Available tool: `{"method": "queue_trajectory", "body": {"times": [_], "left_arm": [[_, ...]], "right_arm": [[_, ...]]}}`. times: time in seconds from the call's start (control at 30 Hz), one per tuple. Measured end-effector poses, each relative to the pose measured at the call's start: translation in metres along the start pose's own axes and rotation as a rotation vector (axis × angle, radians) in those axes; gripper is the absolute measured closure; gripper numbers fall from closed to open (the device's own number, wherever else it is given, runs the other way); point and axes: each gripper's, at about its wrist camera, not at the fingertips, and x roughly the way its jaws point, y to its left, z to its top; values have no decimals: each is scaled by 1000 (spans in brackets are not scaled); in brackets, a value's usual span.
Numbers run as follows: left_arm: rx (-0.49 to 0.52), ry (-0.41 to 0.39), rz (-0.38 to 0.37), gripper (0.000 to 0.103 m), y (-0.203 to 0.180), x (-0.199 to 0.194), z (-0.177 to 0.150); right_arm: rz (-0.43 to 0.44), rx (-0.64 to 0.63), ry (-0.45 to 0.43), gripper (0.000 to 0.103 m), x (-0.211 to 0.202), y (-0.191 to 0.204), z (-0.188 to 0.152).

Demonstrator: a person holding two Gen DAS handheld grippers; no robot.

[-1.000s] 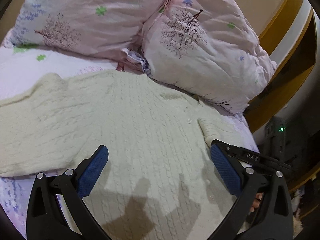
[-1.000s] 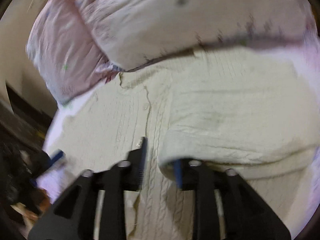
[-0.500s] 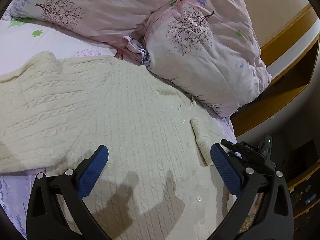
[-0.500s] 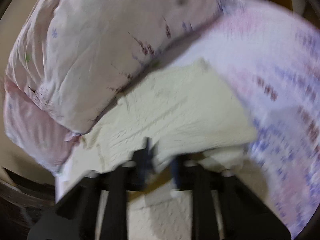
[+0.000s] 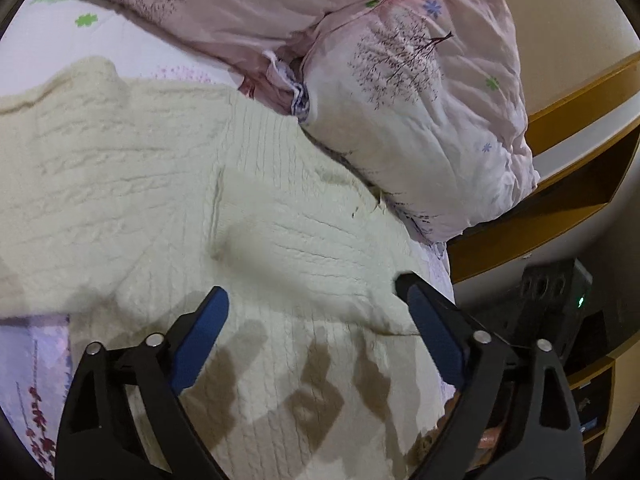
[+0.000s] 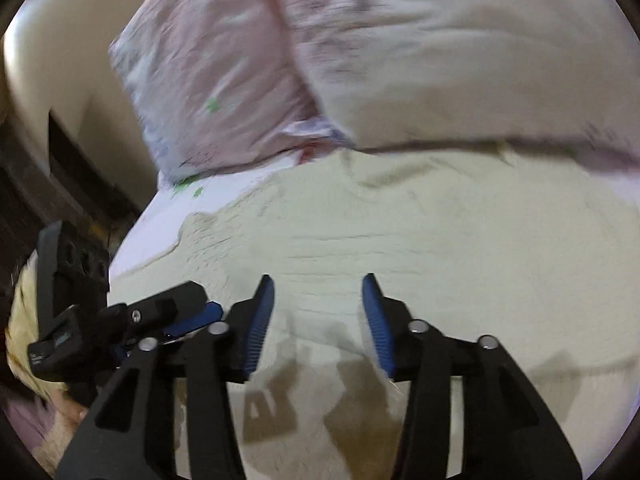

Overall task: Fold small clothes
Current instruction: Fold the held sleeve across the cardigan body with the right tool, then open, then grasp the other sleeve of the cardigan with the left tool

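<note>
A cream cable-knit sweater (image 5: 132, 184) lies spread on the bed, with one sleeve (image 5: 320, 252) folded across its body. My left gripper (image 5: 312, 292) hovers low over the lower body of the sweater. Its jaws are wide and closing a little, and the pads press on nothing. In the right wrist view the sweater (image 6: 460, 232) fills the middle. My right gripper (image 6: 318, 280) hangs just above the folded sleeve with its jaws opening and nothing between them. The left gripper (image 6: 192, 312) shows at that view's left edge, close beside the right one.
Two pink flowered pillows (image 5: 420, 112) (image 5: 224, 4) press against the sweater's far edge. A patterned bed sheet (image 5: 32, 364) shows at the left. A yellow wooden shelf (image 5: 560, 216) and dark clutter lie past the bed's right edge, where the other gripper's black body (image 5: 556, 300) stands.
The right gripper carried the sleeve across the sweater's body, let it go and its jaws parted. The left gripper's view rolled and sank slightly; its jaws narrowed a little.
</note>
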Motion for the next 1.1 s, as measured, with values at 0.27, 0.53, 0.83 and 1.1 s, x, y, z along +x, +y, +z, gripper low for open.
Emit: {"method": "queue_trajectory", "body": {"times": [0.27,0.53,0.83,1.1], "left_arm": [[-91,16,62,32,8,13,0],[-89,7,98,33,7,15,-1],[-48,0,116,32,3,14,-4],[-32,-152,157,24,44,-95,-26]], "right_arm": [[-123,518,-64,55,-71,-125,-46],[-168,711,-164,64,-70,-186,-62],[-277,690,-231,91,-62,-198,-77],[-346,420,-257,63,-89,-122,-70]]}}
